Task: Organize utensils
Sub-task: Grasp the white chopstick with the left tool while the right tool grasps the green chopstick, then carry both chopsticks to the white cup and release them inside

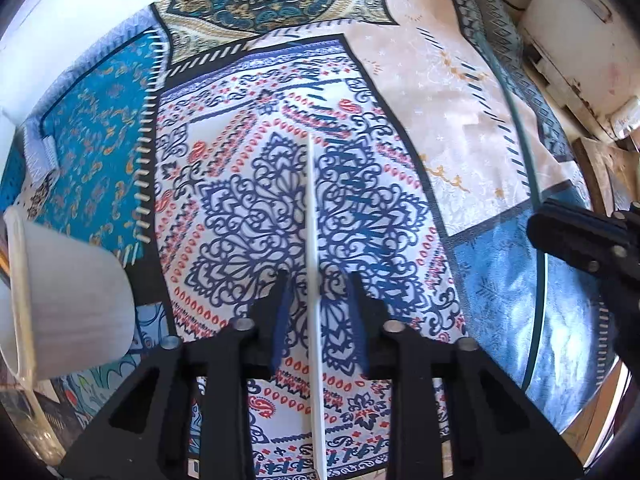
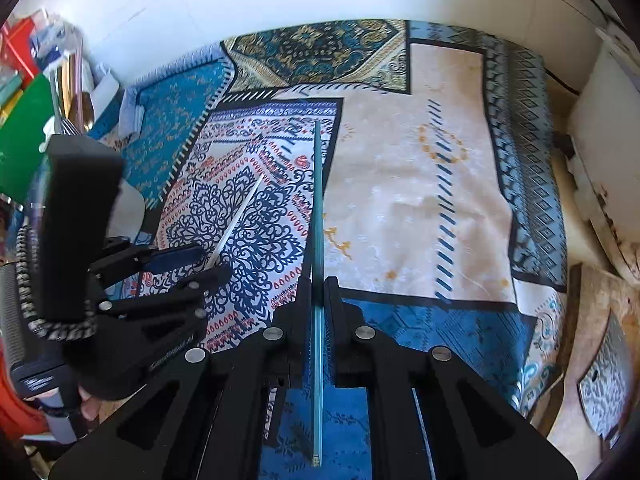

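Both grippers hang over the patterned cloth (image 2: pixel 400 208), each pointing steeply down with one thin stick between its jaws. The right gripper (image 2: pixel 318 284) is clamped on a teal stick (image 2: pixel 318 200); its pads sit tight against the stick, which runs straight out ahead and also back under the tool. The left gripper (image 1: pixel 319 280) has a white stick (image 1: pixel 313 216) lying between its fingers. In its own view there looks to be a little gap on either side, so I can't say for sure that the pads are pressing on it. In the right view that same gripper (image 2: pixel 208 260) shows with the white stick (image 2: pixel 236 220) slanting out from its tips above the blue-and-red medallion print.

At the near left of the left view stands a white cup (image 1: pixel 68 300), tipped in the lens, its mouth mostly out of sight; what is in it I can't tell. That seems the likely holder.

As I judge it, the job is midway: two sticks are in hand and neither is put away. No other loose utensils show on the cloth, though the far-left clutter (image 2: pixel 32 100) may hide some. What's left is to carry these to the cup and drop them in.
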Available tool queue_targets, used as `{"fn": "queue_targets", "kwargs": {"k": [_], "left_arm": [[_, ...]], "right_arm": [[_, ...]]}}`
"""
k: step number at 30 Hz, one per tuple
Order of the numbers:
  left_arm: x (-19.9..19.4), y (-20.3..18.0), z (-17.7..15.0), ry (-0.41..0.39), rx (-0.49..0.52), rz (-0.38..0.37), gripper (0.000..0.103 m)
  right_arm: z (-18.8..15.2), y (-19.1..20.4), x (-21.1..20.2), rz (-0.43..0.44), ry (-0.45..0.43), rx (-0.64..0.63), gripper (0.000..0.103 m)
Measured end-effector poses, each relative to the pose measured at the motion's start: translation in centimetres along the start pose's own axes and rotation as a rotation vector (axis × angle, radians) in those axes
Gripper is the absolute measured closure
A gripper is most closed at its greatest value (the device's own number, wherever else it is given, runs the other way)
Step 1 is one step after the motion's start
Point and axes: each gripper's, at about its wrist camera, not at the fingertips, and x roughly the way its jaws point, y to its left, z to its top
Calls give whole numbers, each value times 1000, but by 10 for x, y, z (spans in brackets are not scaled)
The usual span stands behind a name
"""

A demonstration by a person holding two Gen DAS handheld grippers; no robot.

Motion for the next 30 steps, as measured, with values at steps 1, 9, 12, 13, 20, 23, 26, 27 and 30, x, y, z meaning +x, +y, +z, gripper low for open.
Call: {"fn": "queue_targets", "kwargs": {"k": [1,9,12,13,20,23,26,27,30], "left_arm": [[1,-1,2,3,6,4,99],[2,-26,-9,10,41,-15,100],[-5,-26,-23,-3,24,-29,100],[-10,-25,-26,-19,18,-24,100],[-53,-6,-55,-118,-43,-61,100],[-78,1,-65,-170,-61,-67,100],[-98,9,-67,-221,-80,-70,100],[-105,12,-69,-240,-86,-70,100],[-125,21,-71,-292,-105,-71,100]], "right_arm": [[0,-1,-3,2,-6,6,97],[-1,3,-22,4,-58,15,97],[-1,7,-31,-4,-81,10,97],[0,9,-34,-7,-88,8,97],[3,24,-52,-2,-134,-5,97],[5,32,-57,-1,-152,-17,97],[9,41,-62,-1,-170,-31,98],[10,43,-63,1,-174,-35,98],[14,53,-67,6,-191,-50,98]]}}
